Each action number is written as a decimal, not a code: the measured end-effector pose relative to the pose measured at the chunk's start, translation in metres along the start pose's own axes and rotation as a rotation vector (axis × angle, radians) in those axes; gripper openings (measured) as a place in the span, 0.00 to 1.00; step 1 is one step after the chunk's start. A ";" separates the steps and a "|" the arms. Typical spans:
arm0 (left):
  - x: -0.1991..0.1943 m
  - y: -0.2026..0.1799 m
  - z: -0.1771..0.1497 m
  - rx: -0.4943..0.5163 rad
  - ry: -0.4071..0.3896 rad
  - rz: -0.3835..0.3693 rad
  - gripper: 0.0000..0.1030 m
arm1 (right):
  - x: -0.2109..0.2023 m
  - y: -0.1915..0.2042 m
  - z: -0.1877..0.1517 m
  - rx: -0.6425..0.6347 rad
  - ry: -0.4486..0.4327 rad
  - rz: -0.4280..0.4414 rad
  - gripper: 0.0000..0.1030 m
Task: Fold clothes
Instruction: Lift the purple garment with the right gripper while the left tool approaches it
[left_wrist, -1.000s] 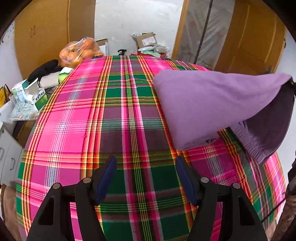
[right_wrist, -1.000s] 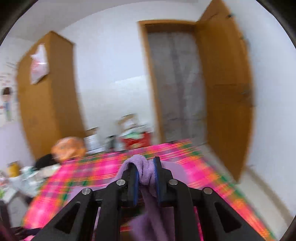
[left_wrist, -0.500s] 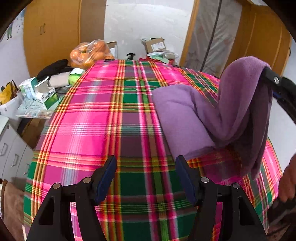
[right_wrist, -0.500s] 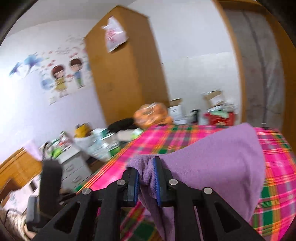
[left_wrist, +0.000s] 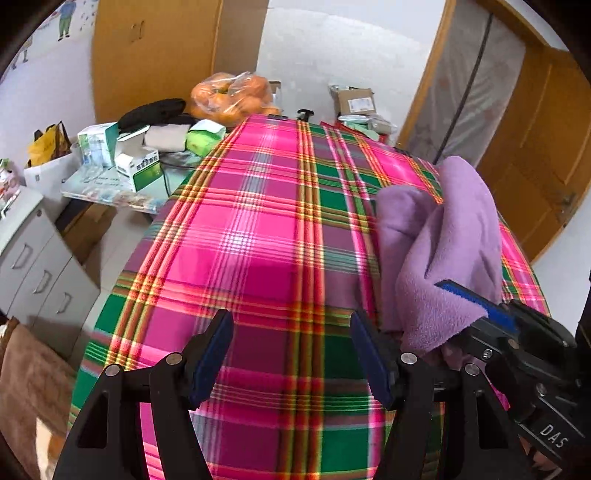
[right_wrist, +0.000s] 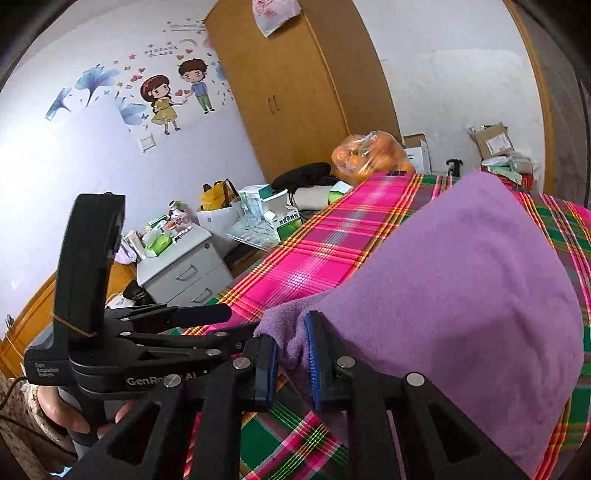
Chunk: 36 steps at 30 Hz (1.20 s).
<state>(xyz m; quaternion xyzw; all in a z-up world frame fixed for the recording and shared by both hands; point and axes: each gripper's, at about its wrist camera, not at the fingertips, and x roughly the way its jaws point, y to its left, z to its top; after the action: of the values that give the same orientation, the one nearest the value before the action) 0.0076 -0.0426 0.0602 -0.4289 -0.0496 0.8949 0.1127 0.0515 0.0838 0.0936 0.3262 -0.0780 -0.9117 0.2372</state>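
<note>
Plaid-covered tabletop (left_wrist: 266, 229) carries a purple fleece garment (right_wrist: 461, 280), mid-fold: right hand-held gripper (right_wrist: 291, 354) pinches its edge, left hand-held gripper (left_wrist: 291, 354) gapes empty.

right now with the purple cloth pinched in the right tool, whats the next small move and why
Probably lower the right tool toward the plaid tablecloth and lay the pinched edge over the rest of the purple cloth. That tool is shut on a corner that is lifted and folded over, with the far part resting on the cloth-covered table. The left tool is open and holds nothing.
</note>
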 end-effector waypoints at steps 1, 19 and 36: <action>0.000 0.001 -0.001 -0.001 0.002 -0.002 0.66 | 0.003 0.001 0.000 -0.001 0.008 -0.007 0.15; -0.027 -0.028 0.007 0.097 -0.085 -0.051 0.66 | -0.084 -0.059 -0.047 0.137 0.002 -0.386 0.40; -0.044 -0.062 0.006 0.197 -0.136 -0.096 0.64 | -0.080 -0.146 -0.078 0.521 -0.011 -0.281 0.41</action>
<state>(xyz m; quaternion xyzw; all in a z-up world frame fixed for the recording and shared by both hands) 0.0396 0.0071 0.1093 -0.3512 0.0105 0.9161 0.1932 0.0986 0.2509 0.0344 0.3787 -0.2647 -0.8867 0.0164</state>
